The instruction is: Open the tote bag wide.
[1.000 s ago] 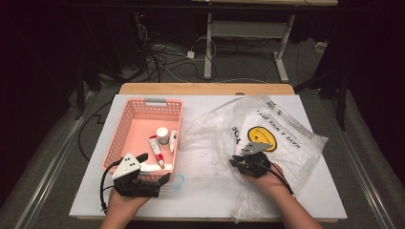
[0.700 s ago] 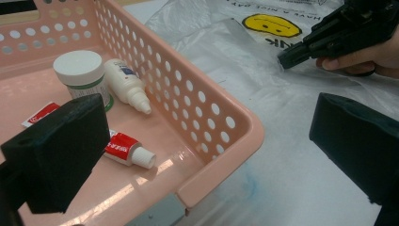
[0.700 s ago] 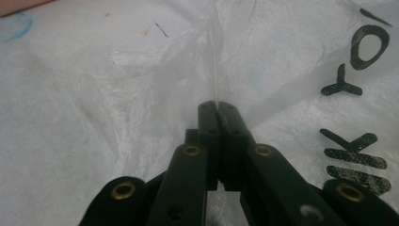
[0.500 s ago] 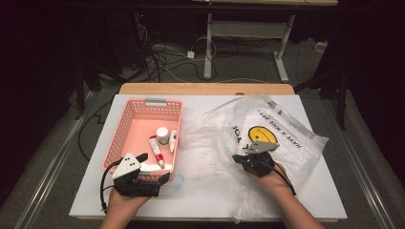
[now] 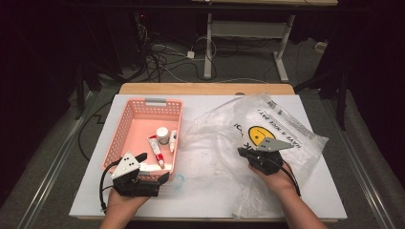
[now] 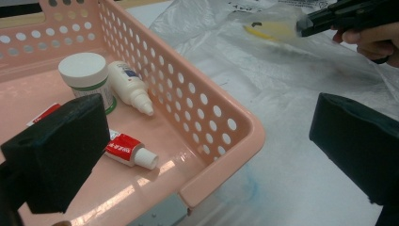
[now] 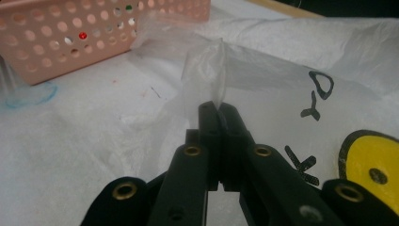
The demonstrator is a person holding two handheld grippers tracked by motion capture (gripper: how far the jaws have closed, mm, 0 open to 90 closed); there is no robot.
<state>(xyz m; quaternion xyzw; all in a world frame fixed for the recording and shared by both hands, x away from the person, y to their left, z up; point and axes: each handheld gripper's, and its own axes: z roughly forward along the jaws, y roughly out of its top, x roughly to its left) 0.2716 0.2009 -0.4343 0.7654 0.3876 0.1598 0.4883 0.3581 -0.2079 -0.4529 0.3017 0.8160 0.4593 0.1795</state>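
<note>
A white worktop (image 5: 210, 200) seen from above, with a person's two hands coming in from its near edge, each holding a black gripper.

The right gripper (image 5: 242, 152) sits toward the near right part of the worktop. Its jaws have just been closing and are now pressed together on a thin fold of a clear plastic bag (image 5: 267, 129). In the right gripper view the pinched film stands up as a small peak just above the jaw tips (image 7: 219, 110). The bag lies crumpled over the right half of the worktop, reaching from the far edge almost to the near edge. It carries a yellow smiley face (image 5: 260, 136) and black lettering.

The left gripper (image 5: 153, 168) is at the near left, right at the near end of a pink basket (image 5: 125, 125). Its jaws stand wide apart with nothing between the pads. In the left gripper view one pad hangs over the basket's inside and the other over the bare worktop, with the basket's near right corner (image 6: 244, 141) between them.

The perforated basket stands on the left half of the worktop. Inside it lie a white round jar (image 6: 87, 75), a small white bottle (image 6: 129, 87) on its side touching the jar, and a red and white tube (image 6: 129, 150) nearer the gripper.

A faint blue ring stain (image 5: 178, 181) marks the worktop just beside the basket's near right corner.
</note>
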